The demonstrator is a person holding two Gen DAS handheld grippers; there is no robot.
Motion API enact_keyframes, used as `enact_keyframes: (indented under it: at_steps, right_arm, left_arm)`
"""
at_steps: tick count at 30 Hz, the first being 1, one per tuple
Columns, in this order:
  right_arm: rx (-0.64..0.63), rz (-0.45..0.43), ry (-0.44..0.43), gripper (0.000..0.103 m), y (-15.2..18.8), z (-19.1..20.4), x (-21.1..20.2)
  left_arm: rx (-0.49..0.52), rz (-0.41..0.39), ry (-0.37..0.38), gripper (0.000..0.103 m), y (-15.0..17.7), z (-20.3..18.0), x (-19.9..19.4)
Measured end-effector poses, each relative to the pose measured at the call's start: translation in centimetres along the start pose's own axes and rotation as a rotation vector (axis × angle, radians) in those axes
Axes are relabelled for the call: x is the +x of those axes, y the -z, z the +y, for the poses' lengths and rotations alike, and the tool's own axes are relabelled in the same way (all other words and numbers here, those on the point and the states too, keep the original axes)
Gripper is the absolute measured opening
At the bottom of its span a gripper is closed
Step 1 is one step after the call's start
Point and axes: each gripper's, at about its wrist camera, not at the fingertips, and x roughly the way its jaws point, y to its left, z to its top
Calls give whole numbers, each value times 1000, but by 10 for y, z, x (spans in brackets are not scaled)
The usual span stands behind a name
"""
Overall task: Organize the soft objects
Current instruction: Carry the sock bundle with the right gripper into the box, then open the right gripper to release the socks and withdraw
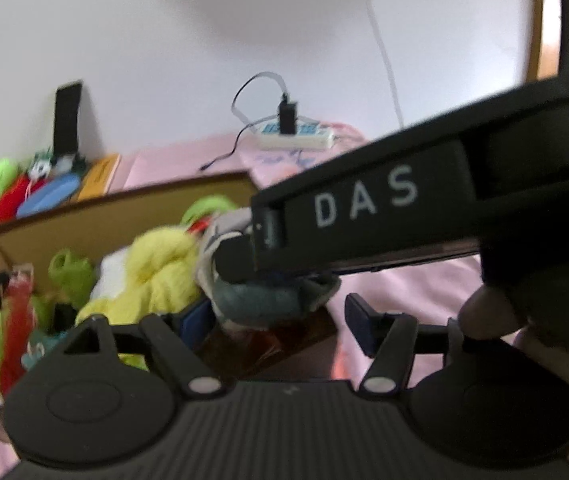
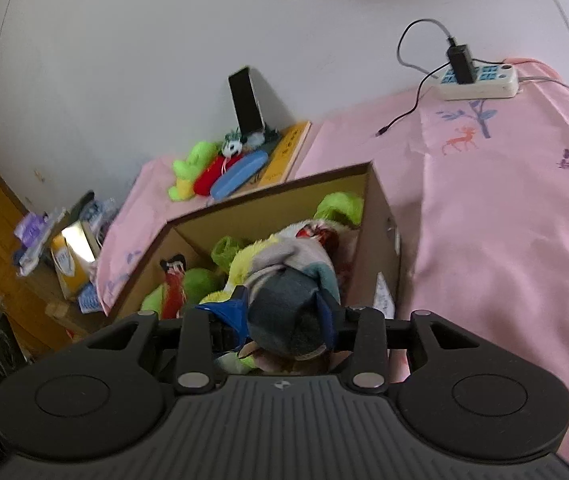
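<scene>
Soft daylight, motion blur, fisheye bending at edges, dark corners

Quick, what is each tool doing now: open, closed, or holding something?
Left tool: open, holding nothing, beside the cardboard box.
Right tool: closed on a grey-blue soft toy, above the box.

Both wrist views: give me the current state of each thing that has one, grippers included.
right gripper: shut on grey-blue plush, held over the box.
left gripper: open, empty.
cardboard box: open-topped, holding several plush toys.
yellow plush: lying inside the box.
power strip: black adapter plugged in.
phone: propped upright against the wall, screen dark.
</scene>
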Motion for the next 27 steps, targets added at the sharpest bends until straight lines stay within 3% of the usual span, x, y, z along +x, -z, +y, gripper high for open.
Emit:
enact_keyframes:
  at_steps: [2, 5, 12, 17, 27]
  right_arm:
    - [2, 18, 16, 22, 1, 0, 9]
    - [20, 14, 22, 21, 4, -2, 9]
    - [-4, -35, 76, 21, 3, 9, -11]
    - [4, -70, 112, 21, 3, 15, -26]
    - [-100, -172, 307, 21, 14, 52, -44]
  left_arm:
    - [-28, 26, 18, 75, 4, 8, 11]
    - [-62, 52, 60, 75, 6, 15, 14]
    - [-93, 28, 116, 75, 1, 21, 6]
    - [-129, 14, 113, 75, -3, 23, -15]
    - [-128, 63, -94, 75, -10, 32, -44]
